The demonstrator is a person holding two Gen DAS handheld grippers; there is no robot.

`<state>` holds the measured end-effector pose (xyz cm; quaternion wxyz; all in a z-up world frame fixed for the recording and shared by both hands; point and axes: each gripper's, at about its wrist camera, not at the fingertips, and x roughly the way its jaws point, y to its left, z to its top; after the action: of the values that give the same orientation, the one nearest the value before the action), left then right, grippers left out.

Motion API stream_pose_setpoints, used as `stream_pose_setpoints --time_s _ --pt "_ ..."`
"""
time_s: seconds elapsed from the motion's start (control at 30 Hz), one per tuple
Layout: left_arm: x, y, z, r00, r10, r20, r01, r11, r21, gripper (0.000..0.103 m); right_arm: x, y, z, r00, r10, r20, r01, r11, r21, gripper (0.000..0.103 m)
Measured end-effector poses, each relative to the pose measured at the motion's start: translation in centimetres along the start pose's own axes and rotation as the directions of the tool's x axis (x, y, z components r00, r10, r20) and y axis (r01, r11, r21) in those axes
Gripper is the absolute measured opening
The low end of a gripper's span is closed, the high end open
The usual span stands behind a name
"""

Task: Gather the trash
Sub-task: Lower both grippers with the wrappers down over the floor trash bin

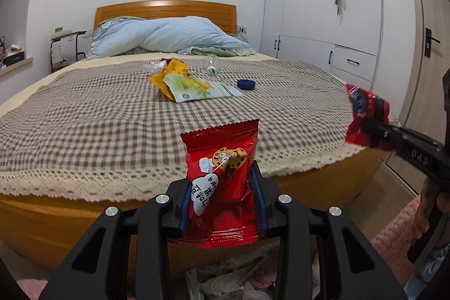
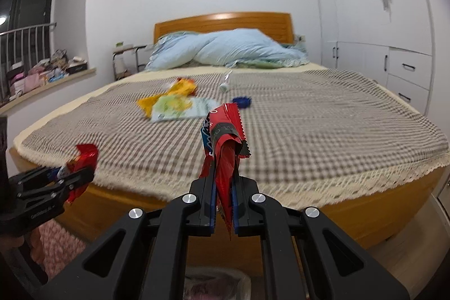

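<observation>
From the left wrist camera, the left claw (image 1: 223, 204) grips a red cookie packet (image 1: 222, 176), which stands up between the blue pads. The packet is puffy and shiny, so I think it could slide out if the squeeze gets loose. Below the claw there is a bin of trash (image 1: 233, 280) on the floor, partly hidden by the claw. The packet hangs over the front edge of the bed (image 1: 84, 131), not clearly over the bin, so if it is let go now it may land on the floor. On the right, the right claw (image 1: 365, 128) holds a red wrapper (image 1: 362, 106). More trash waits on the bed: a yellow bag (image 1: 168, 75), a green and white bag (image 1: 197, 89), a clear bottle (image 1: 212, 65) and a blue cap (image 1: 246, 84).

From the right wrist camera, the right claw (image 2: 225, 204) is shut tight on the thin red wrapper (image 2: 225, 148). The wrapper is crumpled and only a narrow part sits between the pads, so a quick swing could shake it free. The bin (image 2: 216, 286) shows only as a dim edge at the bottom, so the drop may be hard to aim. The left claw (image 2: 76, 182) with its packet (image 2: 84, 156) is close on the left. Both claws head for one bin, I think, so they might bump.
</observation>
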<state>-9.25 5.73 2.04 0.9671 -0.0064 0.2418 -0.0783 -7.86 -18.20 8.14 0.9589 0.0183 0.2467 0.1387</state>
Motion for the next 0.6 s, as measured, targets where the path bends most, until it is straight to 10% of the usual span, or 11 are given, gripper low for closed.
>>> stream_pose_setpoints --time_s 0.6 --pt "1.0 -1.2 -4.5 0.990 -0.019 -0.140 0.026 0.999 0.048 0.033 0.5 4.2 -6.1 0.976 0.043 -0.214 -0.068 0.991 -0.111 0.009"
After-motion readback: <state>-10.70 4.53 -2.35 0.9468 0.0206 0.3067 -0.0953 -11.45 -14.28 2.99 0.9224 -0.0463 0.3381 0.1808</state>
